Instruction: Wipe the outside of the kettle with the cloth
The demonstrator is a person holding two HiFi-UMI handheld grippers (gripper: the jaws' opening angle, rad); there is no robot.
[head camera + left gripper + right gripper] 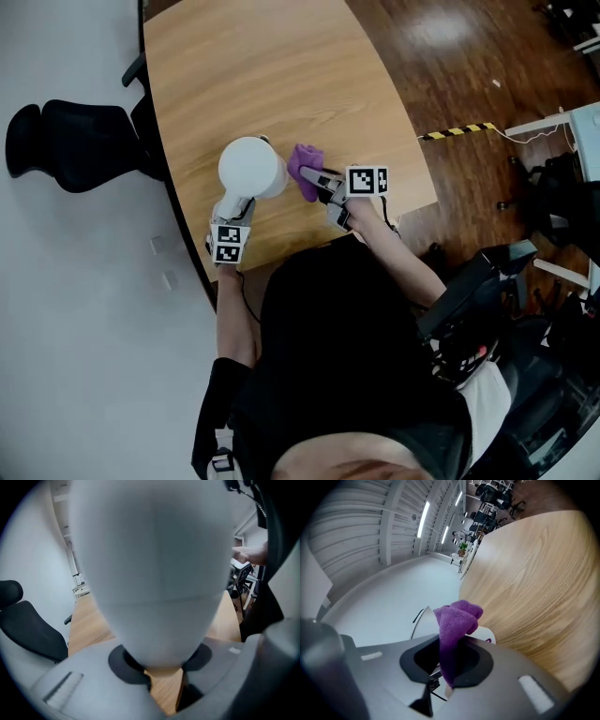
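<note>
The kettle stands upright on the table, so its long axis runs straight up and the head view shows only its round white top. The coming move turns on what lies to its right in that view: the cloth, a bunched purple wad, sits just beside the kettle's right wall, close enough that contact cannot be told. The right claw pinches this cloth, and its own view shows the jaws closed on the fabric, which sticks out ahead of them with a bit of white kettle behind. From that claw the kettle lies directly ahead, leftward in the head view, so a short push should press the cloth to the wall, and strokes would probably run around or up and down the upright body. The left claw comes in from the near side, by the person. In its view the kettle fills the frame and its narrow lower part is clamped between both pads, likely to steady it. The right claw is the nearer to the cloth. Counted: one kettle, one cloth, two claws, one table.
</note>
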